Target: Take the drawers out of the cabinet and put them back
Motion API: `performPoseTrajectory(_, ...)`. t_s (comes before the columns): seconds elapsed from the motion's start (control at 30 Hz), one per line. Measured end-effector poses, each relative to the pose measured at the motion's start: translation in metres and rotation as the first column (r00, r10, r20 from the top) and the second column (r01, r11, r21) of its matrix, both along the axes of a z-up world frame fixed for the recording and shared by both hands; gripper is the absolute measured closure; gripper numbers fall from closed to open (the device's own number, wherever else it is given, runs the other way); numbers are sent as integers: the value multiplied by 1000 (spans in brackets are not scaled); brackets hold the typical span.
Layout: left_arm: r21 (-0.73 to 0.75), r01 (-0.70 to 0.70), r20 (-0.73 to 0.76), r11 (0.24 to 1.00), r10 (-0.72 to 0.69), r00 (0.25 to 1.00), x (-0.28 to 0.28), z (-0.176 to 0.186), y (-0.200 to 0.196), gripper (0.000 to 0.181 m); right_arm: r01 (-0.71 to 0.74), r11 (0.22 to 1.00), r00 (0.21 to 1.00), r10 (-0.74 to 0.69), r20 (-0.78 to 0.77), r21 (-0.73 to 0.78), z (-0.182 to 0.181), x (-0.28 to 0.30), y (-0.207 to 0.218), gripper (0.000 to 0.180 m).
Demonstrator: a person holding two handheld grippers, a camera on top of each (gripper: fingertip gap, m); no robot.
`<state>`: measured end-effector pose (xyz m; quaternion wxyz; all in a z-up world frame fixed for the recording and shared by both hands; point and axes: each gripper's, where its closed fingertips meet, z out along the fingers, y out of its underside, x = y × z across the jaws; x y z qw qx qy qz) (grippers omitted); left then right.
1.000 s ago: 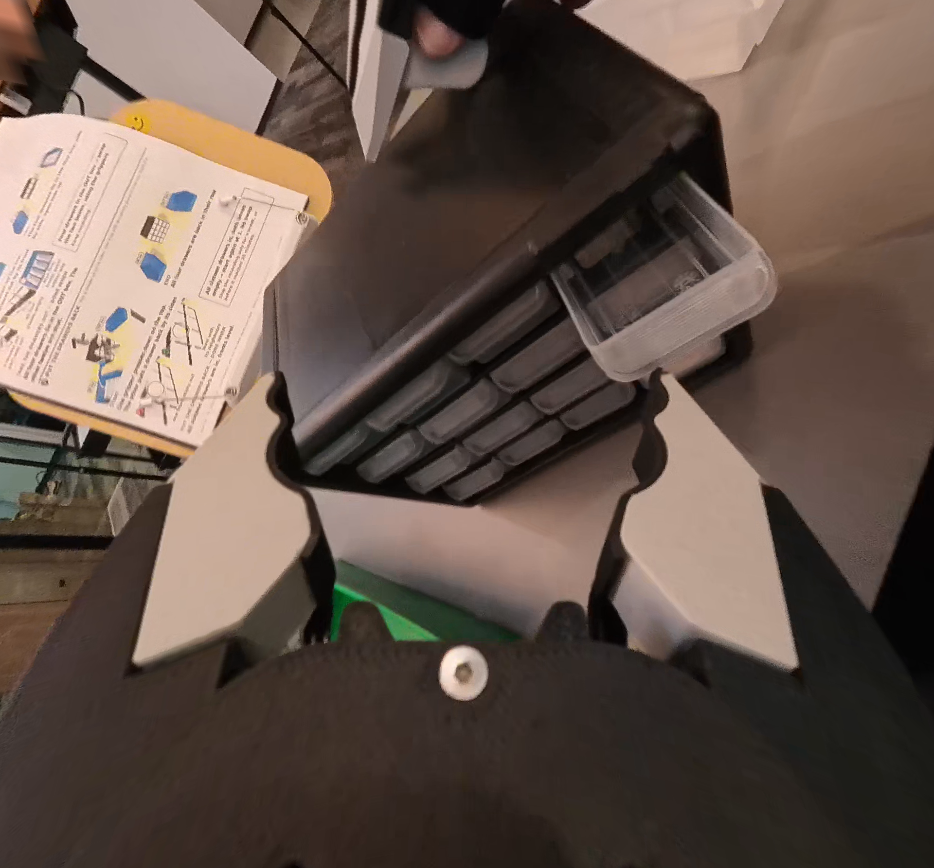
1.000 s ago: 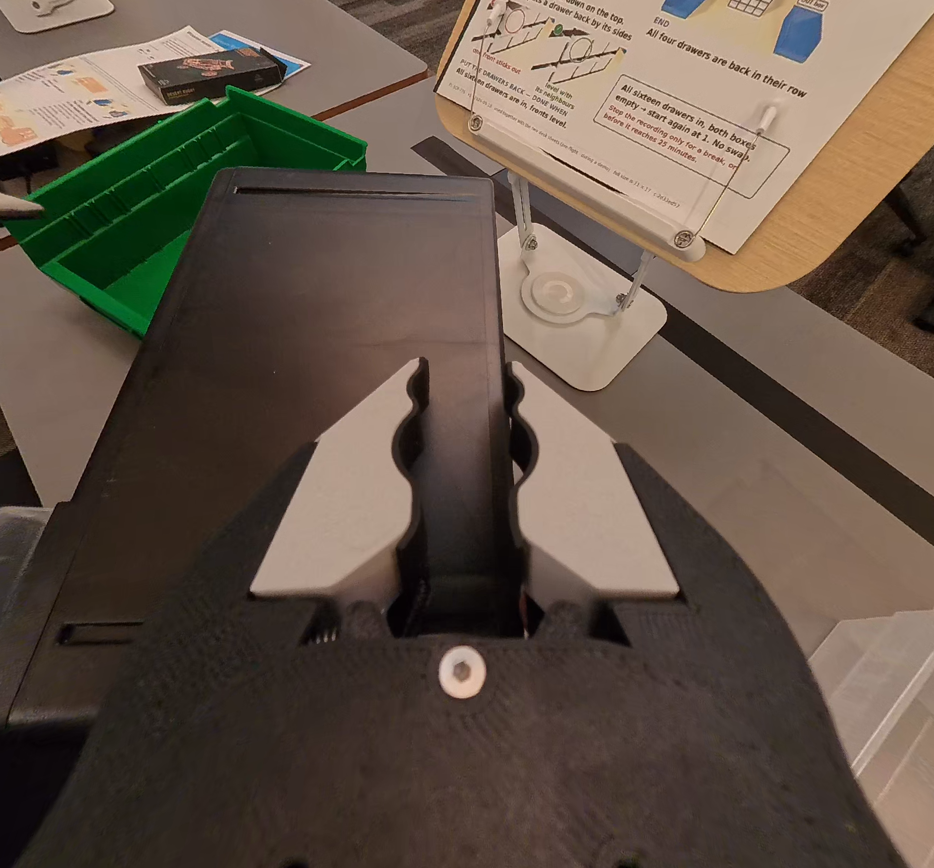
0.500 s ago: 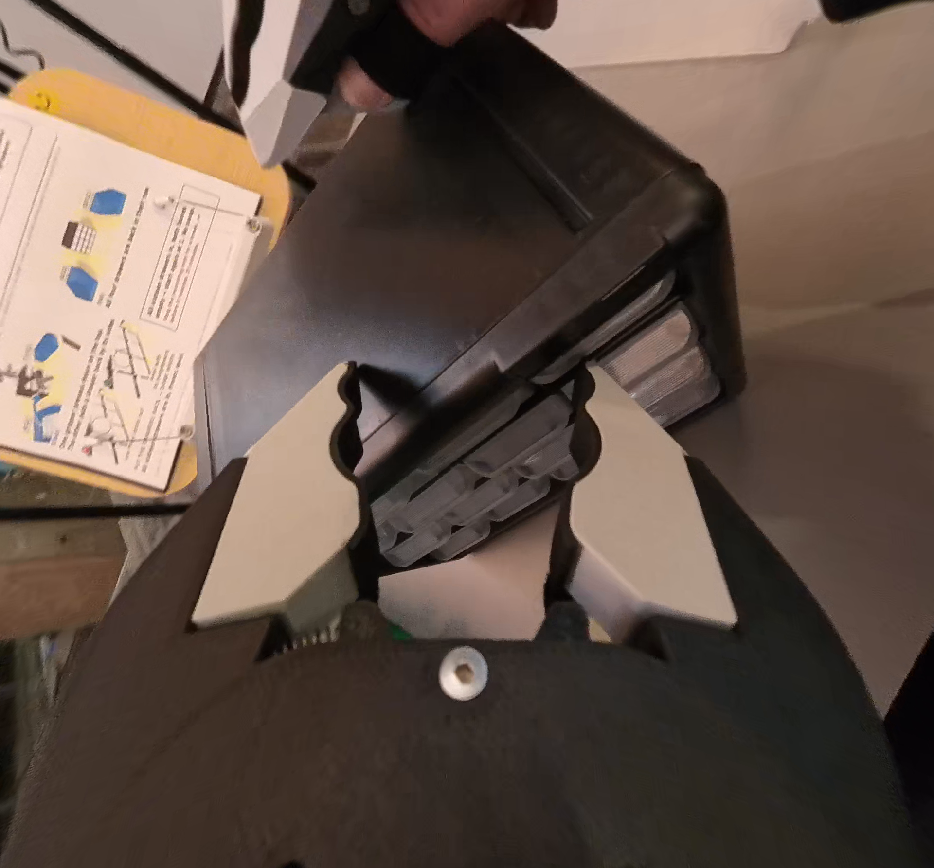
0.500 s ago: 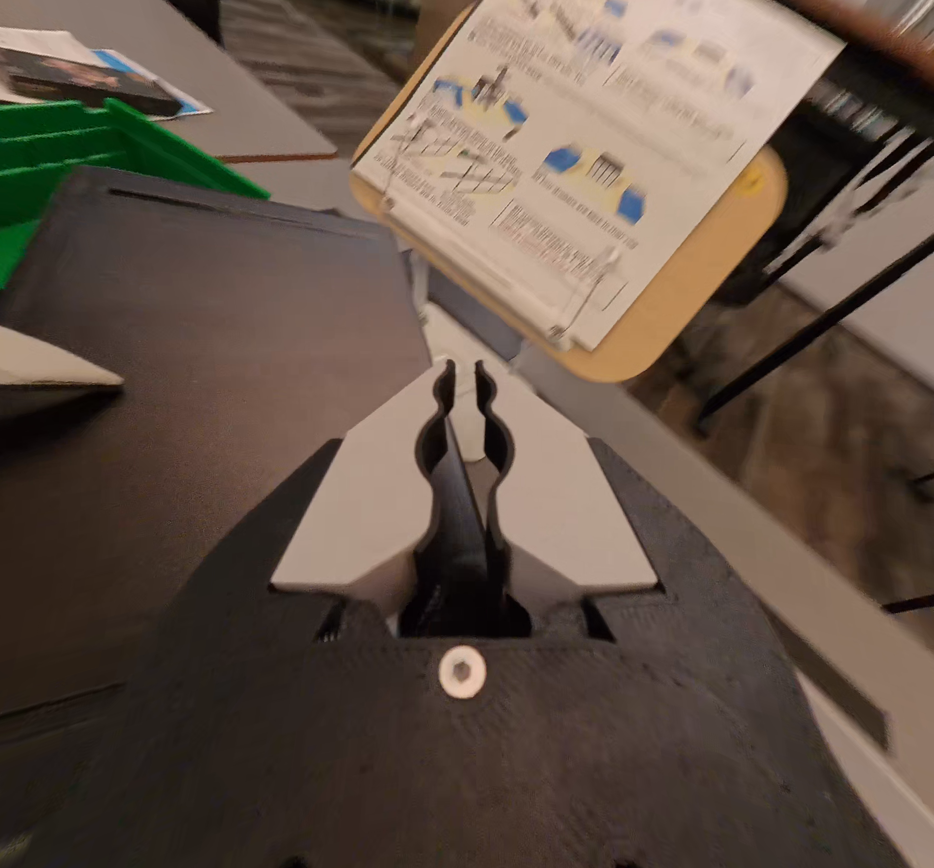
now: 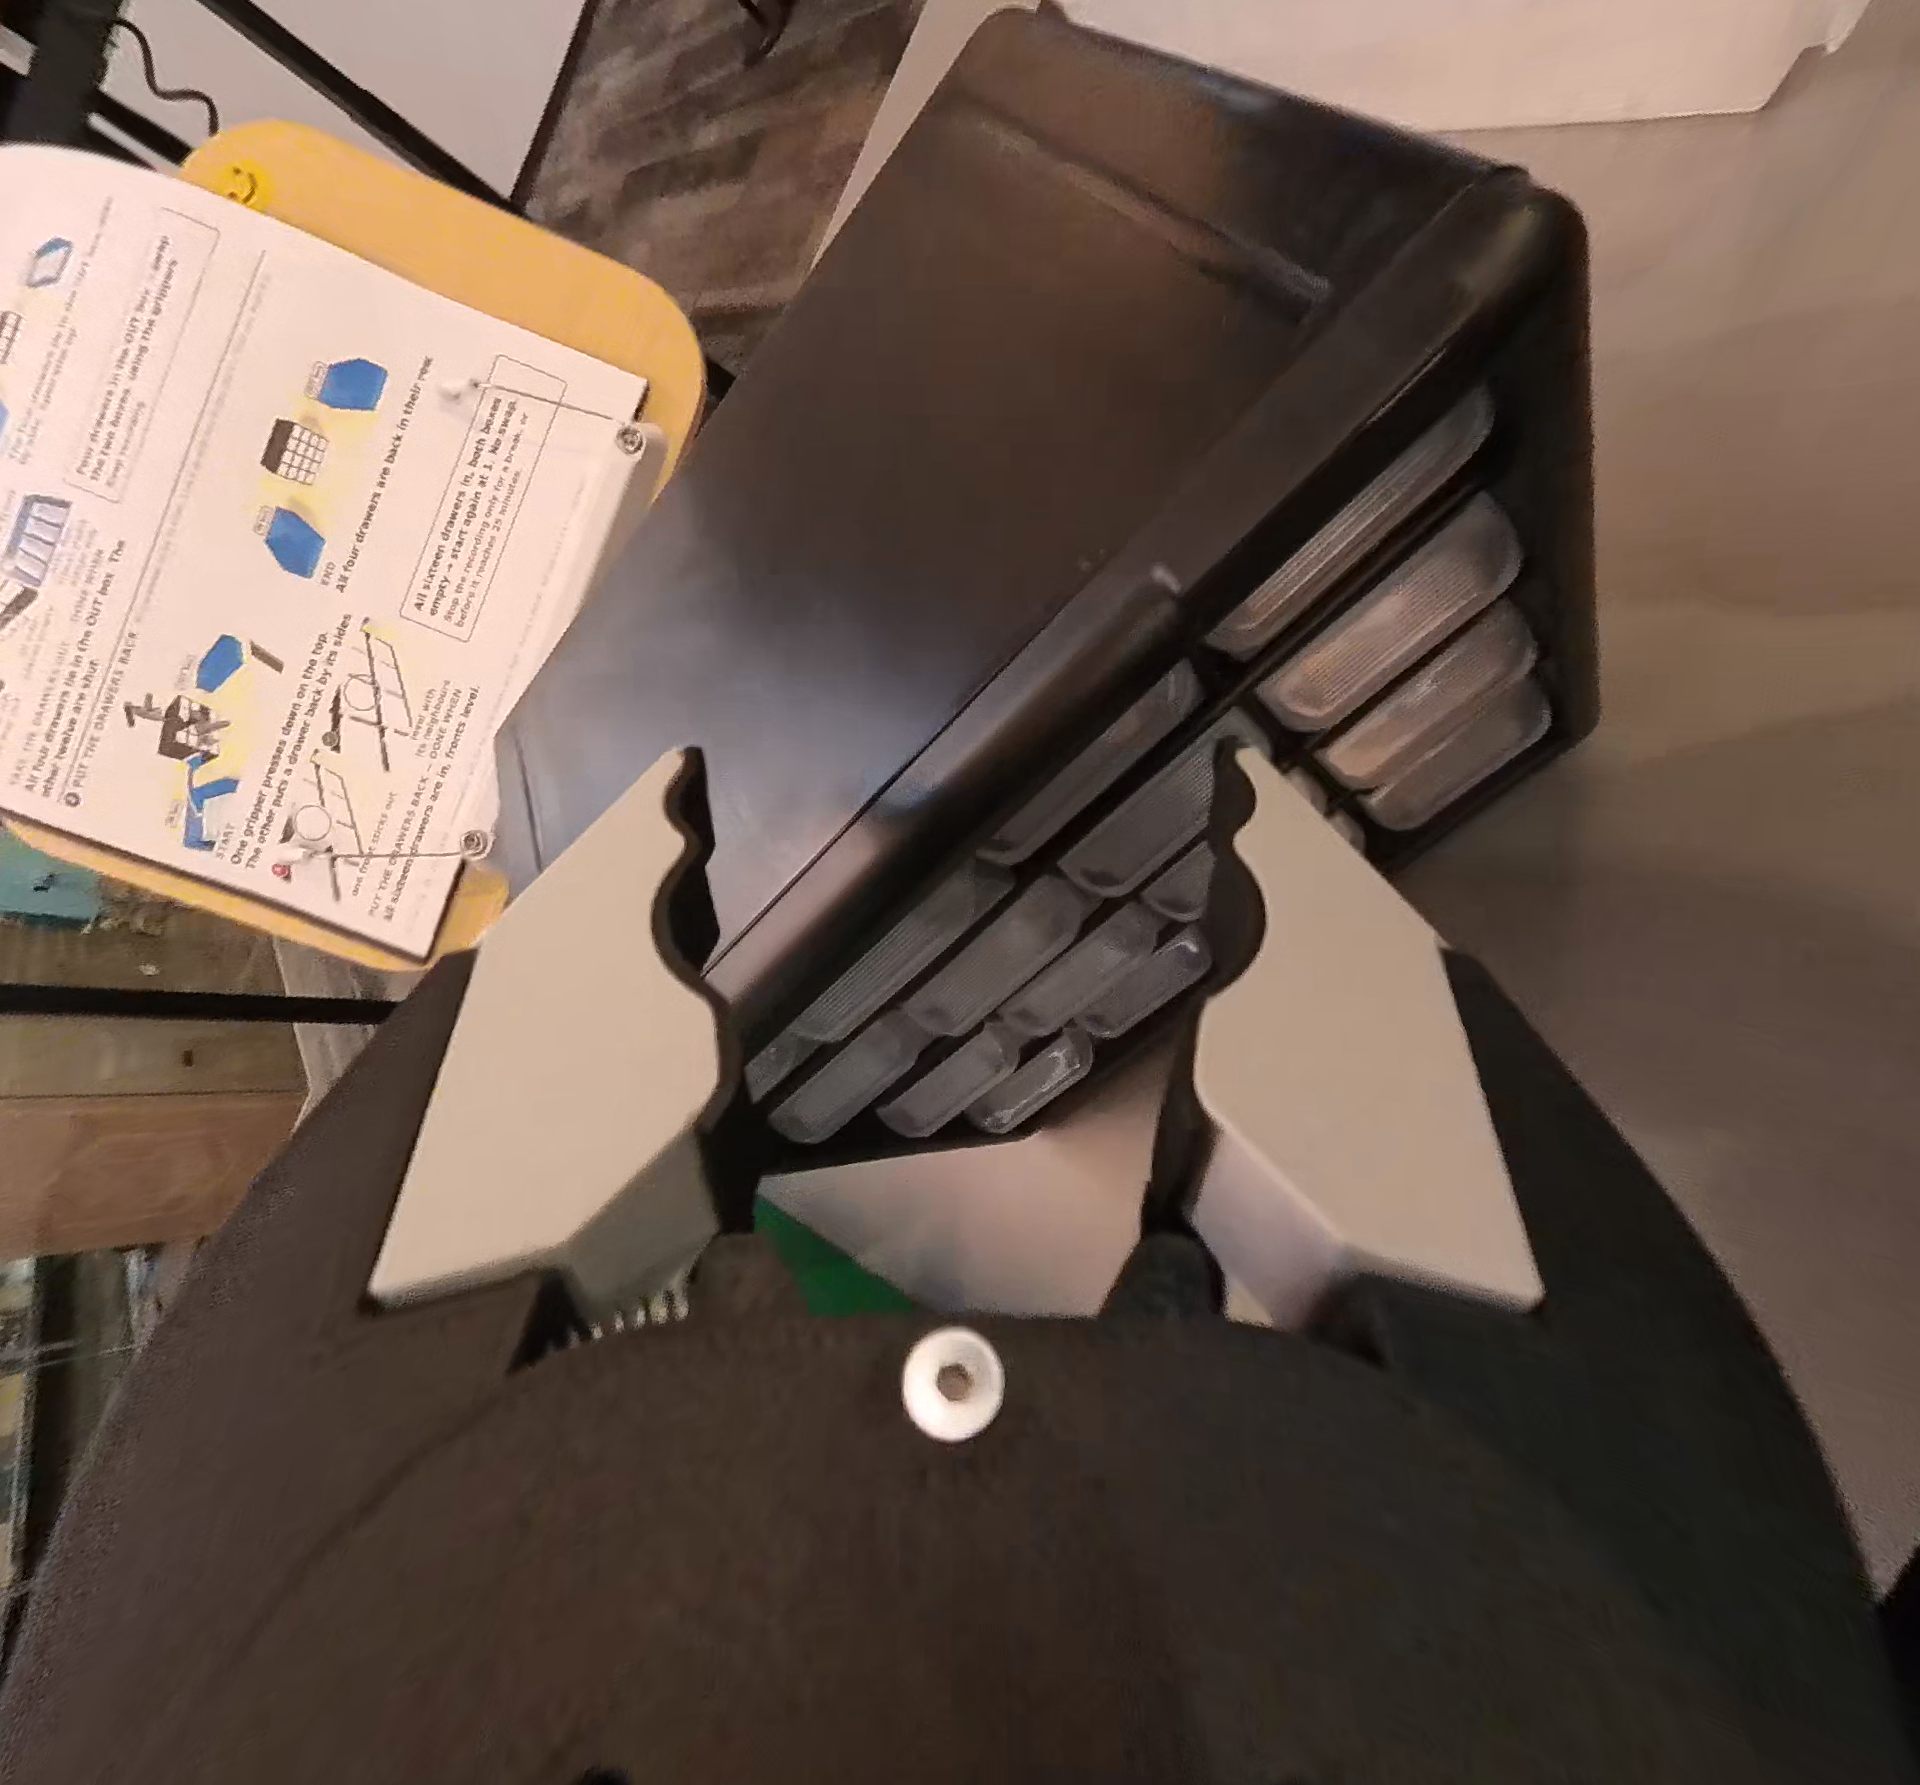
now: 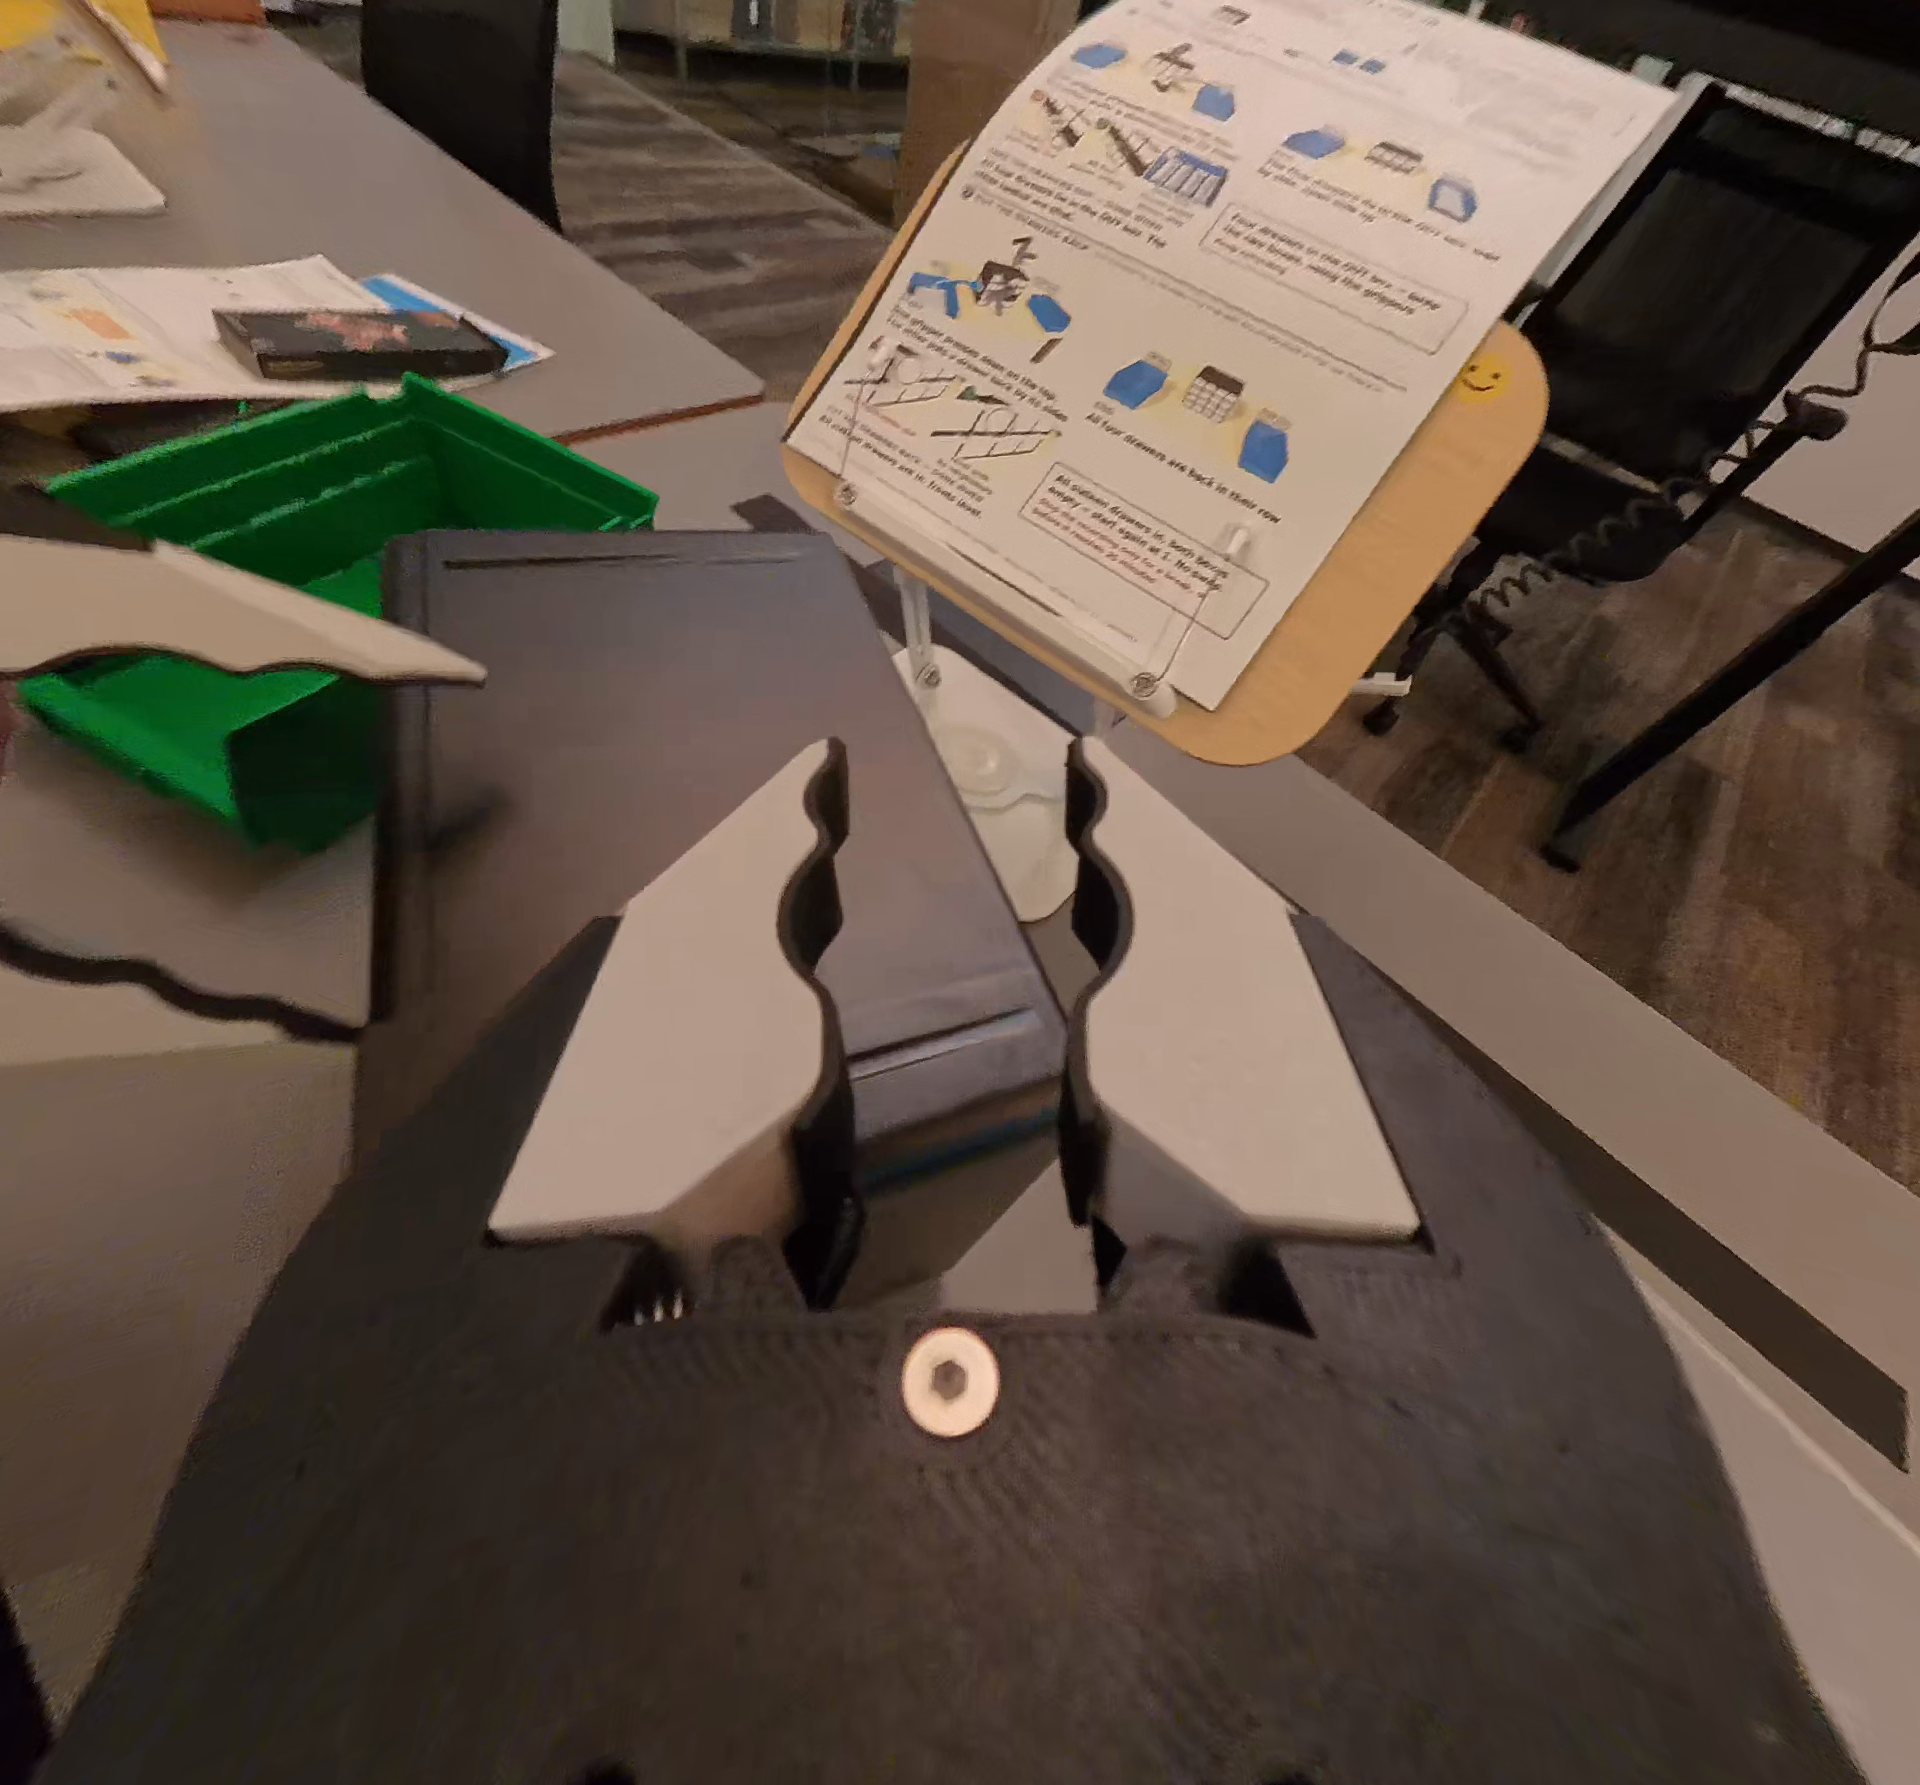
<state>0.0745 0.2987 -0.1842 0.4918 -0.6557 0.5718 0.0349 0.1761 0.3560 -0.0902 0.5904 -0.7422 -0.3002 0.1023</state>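
Both grippers released and empty: left gripper jaws spread above the cabinet front, drawers all seated, right gripper parted over the cabinet's rear edge on the table.

A grey tabletop is seen w/ a second grey table butted beside it, a dark strip along its edge. Beyond, wood-look plank flooring is shown, w/ black mesh office chairs and black metal legs. Shelving w/ boxes is visible at the back, blurred. Warm, dim indoor light is cast throughout.
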Motion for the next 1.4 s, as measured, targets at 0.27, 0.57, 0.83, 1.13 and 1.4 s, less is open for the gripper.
performPoseTrajectory(0.27, 36, 16, -3, 999, -16, 1000, -30, 16, 14, 65, -47, 988, 972, 79, 223, -144, -18, -35, -42, 114)
performPoseTrajectory(0.57, -320, 19, 128, 947, 24, 991, -80, -2, 74, 47, 96, 936, 904, 60, 424, -338, -76, -21, -88, 97)
performPoseTrajectory(0.83, -402, 49, 163, 914, 18, 986, -72, -35, 70, 53, 173, 919, 908, -9, 419, -355, -103, -11, -85, 96)
performPoseTrajectory(1.13, -421, -21, 10, 907, 28, 1000, -83, -38, 25, 57, 176, 936, 907, -35, 419, -304, -109, 4, -56, 79)
performPoseTrajectory(1.4, -407, -112, -107, 907, 74, 991, -96, -40, -12, 64, 46, 962, 899, 78, 430, -270, -113, 0, -22, 74)
